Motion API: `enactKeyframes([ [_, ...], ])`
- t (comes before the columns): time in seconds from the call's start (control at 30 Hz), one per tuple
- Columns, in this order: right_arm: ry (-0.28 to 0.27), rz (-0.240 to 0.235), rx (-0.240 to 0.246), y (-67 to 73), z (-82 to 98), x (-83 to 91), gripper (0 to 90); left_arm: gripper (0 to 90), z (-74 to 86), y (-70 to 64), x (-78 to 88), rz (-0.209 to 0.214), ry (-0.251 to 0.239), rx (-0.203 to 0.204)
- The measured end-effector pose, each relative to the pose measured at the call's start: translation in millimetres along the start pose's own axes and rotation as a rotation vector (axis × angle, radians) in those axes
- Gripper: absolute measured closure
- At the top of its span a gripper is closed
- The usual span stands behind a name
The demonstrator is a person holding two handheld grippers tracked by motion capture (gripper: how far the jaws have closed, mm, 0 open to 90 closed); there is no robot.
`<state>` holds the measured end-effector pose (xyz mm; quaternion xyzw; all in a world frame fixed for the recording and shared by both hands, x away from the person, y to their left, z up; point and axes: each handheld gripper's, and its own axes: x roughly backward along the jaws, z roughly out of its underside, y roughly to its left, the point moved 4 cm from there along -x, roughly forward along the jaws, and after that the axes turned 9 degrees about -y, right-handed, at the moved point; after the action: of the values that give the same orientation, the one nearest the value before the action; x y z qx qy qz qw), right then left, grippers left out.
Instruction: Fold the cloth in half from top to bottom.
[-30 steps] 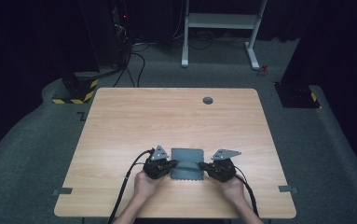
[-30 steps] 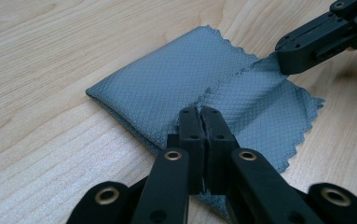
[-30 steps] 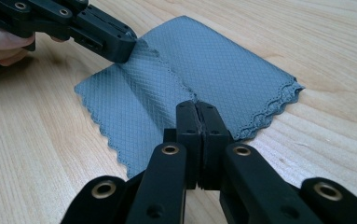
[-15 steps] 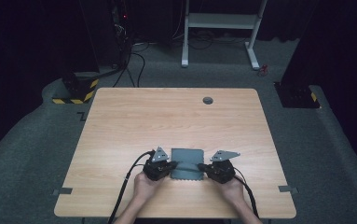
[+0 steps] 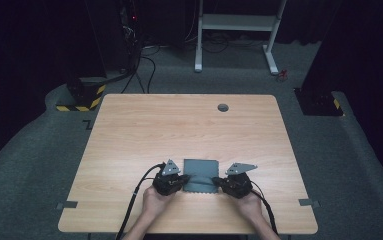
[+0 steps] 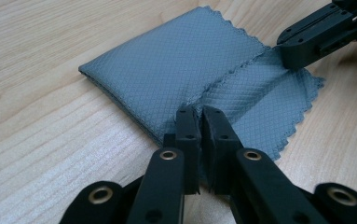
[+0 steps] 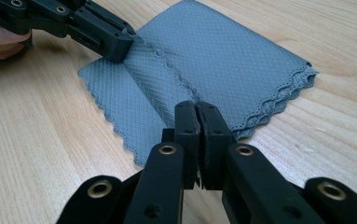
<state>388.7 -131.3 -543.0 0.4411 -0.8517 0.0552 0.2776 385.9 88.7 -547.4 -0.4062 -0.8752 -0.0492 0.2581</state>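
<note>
A grey folded cloth [image 5: 201,170] with scalloped edges lies flat near the table's front edge; its top layer ends in a seam across it [image 6: 167,70] [image 7: 223,60]. My left gripper [image 5: 184,181] [image 6: 198,112] rests at its near left corner. Its jaws have just been opening and stand a narrow slit apart at the cloth's edge. My right gripper [image 5: 218,182] [image 7: 195,106] sits at the near right corner. Its jaws have also just eased, but the pads still look closed on the cloth's edge. Each gripper view shows the other gripper's jaws resting on the far corner.
The light wooden table [image 5: 179,125] has a round cable hole [image 5: 223,107] at the back. A white metal frame [image 5: 239,22] and a yellow-black striped base [image 5: 79,102] stand on the floor behind. Cables trail off the front edge.
</note>
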Motion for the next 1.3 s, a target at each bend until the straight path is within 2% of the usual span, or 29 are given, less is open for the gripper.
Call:
enactKeyframes([
  [0.2, -0.005, -0.004, 0.003, 0.4, 1.3, 3.6, 84.0, 82.0, 1.3, -2.5, 3.2, 0.012, -0.002, -0.004],
  [0.3, -0.021, -0.007, -0.007, 1.2, 0.7, 8.6, 83.0, 78.6, 2.0, -4.9, 7.0, 0.02, -0.007, 0.011],
  [0.4, -0.051, -0.007, -0.014, 2.3, -1.7, 16.0, 83.8, 75.9, -0.3, -7.6, 13.3, 0.026, -0.024, 0.008],
  [0.53, -0.077, -0.004, 0.004, 5.6, -7.2, 21.8, 87.0, 75.8, -8.6, -9.0, 20.8, 0.039, -0.068, 0.023],
  [0.6, -0.08, 0.001, 0.008, 7.0, -9.8, 22.2, 88.4, 75.9, -14.0, -7.8, 23.0, 0.034, -0.077, 0.005],
  [0.77, -0.06, 0.016, 0.018, 7.9, -13.9, 12.3, 89.2, 76.1, -22.2, -3.7, 20.6, 0.013, -0.081, 0.013],
  [0.8, -0.049, 0.017, 0.013, 7.8, -13.6, 7.6, 89.2, 76.0, -23.0, -1.6, 16.1, -0.015, -0.065, 0.002],
  [0.97, -0.017, 0.021, 0.014, 9.7, -10.9, -5.0, 88.7, 72.0, -16.4, -5.4, -0.3, -0.014, 0.009, -0.019],
  [1.1, 0.008, 0.017, 0.036, 14.0, -6.3, -8.7, 87.7, 70.0, -10.2, -9.6, -2.5, -0.024, 0.043, -0.055],
  [1.23, 0.046, 0.022, 0.073, 17.7, 2.1, -8.9, 86.7, 68.8, -4.0, -10.9, -1.2, -0.012, 0.061, -0.048],
  [1.3, 0.043, 0.022, 0.084, 18.4, 4.0, -6.6, 86.3, 68.6, -1.2, -11.0, 0.3, -0.009, 0.065, -0.046],
])
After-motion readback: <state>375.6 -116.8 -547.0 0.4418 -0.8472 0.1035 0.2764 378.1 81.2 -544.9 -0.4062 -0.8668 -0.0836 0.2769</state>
